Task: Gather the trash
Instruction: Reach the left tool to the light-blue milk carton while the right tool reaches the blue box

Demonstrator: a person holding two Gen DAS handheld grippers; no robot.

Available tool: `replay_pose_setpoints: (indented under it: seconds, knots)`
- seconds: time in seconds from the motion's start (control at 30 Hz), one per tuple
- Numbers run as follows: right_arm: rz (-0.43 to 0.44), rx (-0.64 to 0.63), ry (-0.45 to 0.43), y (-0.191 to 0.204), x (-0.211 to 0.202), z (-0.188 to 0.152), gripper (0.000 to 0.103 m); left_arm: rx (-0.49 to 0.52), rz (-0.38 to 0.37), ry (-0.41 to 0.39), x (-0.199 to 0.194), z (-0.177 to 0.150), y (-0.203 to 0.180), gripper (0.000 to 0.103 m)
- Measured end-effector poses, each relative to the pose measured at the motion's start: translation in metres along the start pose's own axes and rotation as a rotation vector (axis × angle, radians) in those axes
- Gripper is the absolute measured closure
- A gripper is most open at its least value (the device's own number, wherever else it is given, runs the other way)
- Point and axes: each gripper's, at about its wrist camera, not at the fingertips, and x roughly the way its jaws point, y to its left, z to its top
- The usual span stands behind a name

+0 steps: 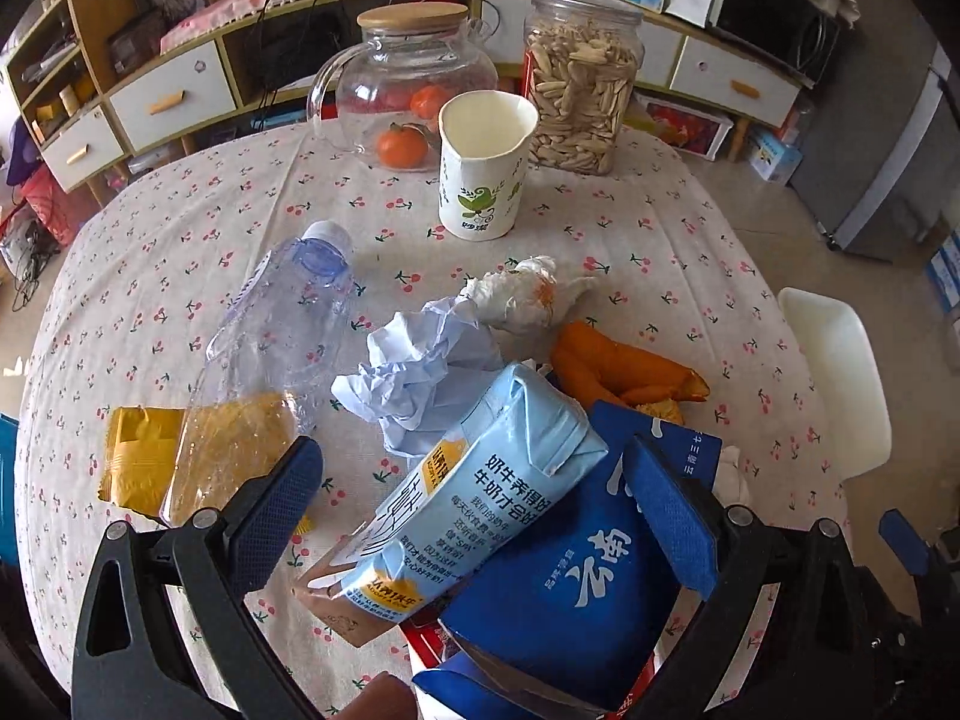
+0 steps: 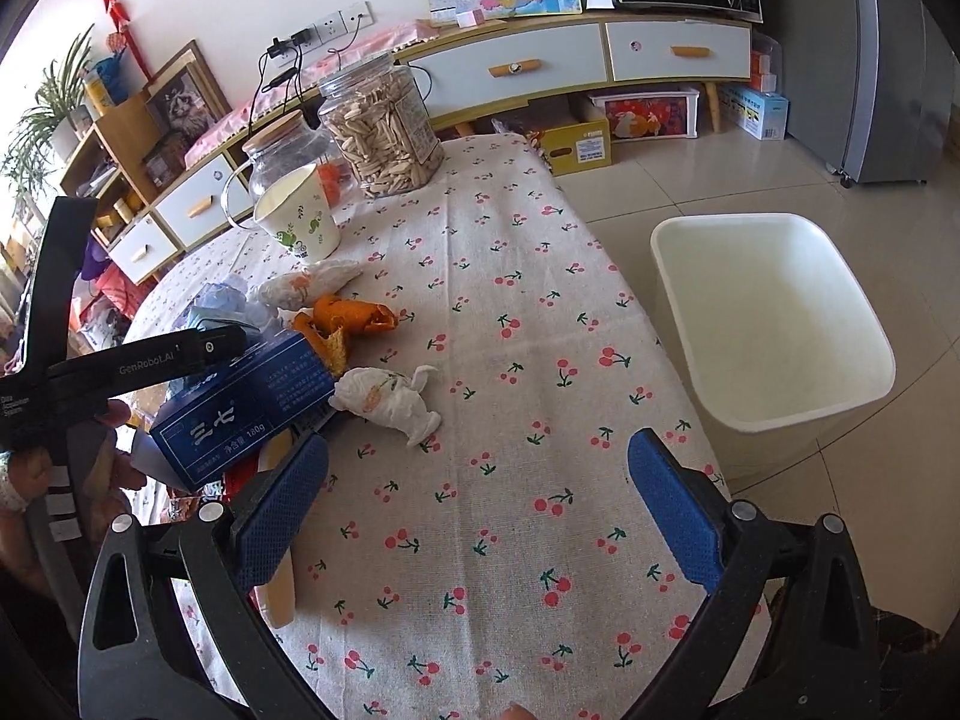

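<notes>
On the bench [image 2: 510, 396] lay two cartons, one light-blue milk carton [image 1: 474, 504] and one dark-blue box [image 1: 576, 576], between the left gripper's [image 1: 480, 516] wide-apart fingers. Two tissue wads [image 2: 390, 402] lay nearby. At two o'clock stood one white bin [image 2: 774, 324]. The right gripper [image 2: 480, 516] gaped empty.

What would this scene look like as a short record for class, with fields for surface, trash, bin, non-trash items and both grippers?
surface: table with cherry-print cloth
trash: milk carton, blue box, crumpled paper, plastic bottle, orange peel, tissue wad
bin: white bin on the floor beside the table, nothing seen inside
non-trash items: glass jug, seed jar
left gripper: open around the carton and box
right gripper: open, holding nothing
</notes>
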Motion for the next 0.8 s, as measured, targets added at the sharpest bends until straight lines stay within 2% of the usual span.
replay_pose_setpoints:
  seconds: [0.13, 0.2, 0.23, 0.3, 0.37, 0.5, 0.67, 0.8]
  knots:
    - [0.02, 0.012, 0.053, 0.001, 0.008, -0.002, 0.007, -0.044, -0.019, 0.03, 0.002, 0.0, 0.012, 0.009]
    - [0.055, 0.038, 0.091, 0.001, 0.013, -0.003, 0.007, -0.072, -0.063, 0.045, 0.002, -0.001, 0.019, 0.028]
    - [0.075, 0.056, 0.111, 0.001, 0.015, -0.005, 0.007, -0.076, -0.073, 0.056, 0.002, -0.002, 0.021, 0.031]
    - [0.108, 0.083, 0.142, 0.002, 0.02, -0.006, 0.007, -0.065, -0.071, 0.07, 0.002, -0.005, 0.024, 0.051]
    - [0.141, 0.111, 0.171, 0.003, 0.024, -0.006, 0.007, -0.065, -0.076, 0.074, 0.0, -0.009, 0.025, 0.062]
    - [0.182, 0.142, 0.211, 0.011, 0.026, -0.006, 0.007, -0.065, -0.065, 0.017, -0.017, -0.012, 0.028, 0.068]
    - [0.284, 0.202, 0.272, 0.033, 0.021, 0.005, 0.007, -0.104, -0.111, -0.108, -0.057, -0.011, 0.036, 0.075]
    - [0.298, 0.212, 0.331, 0.057, 0.025, 0.02, 0.007, -0.123, -0.123, -0.216, -0.091, -0.016, 0.039, 0.077]
